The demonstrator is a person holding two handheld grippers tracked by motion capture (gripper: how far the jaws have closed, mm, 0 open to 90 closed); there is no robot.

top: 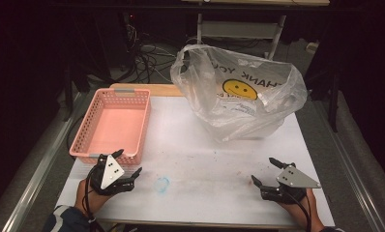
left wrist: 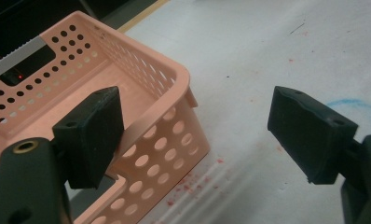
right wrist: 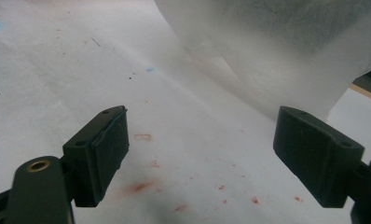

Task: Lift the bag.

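Dim lab, paper-covered table (top: 200, 193), tangled cables (top: 147, 60) on floor behind

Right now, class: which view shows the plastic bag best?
The high view: the whole bag stands open at the table's far side, smiley print visible. The right gripper view catches just its blurred lower edge beyond the open jaws. The left gripper view faces the basket instead.

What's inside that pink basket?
Nothing visible: the pink basket shows a bare floor in the high view. The left gripper covers part of its near corner, so that bit stays unseen.
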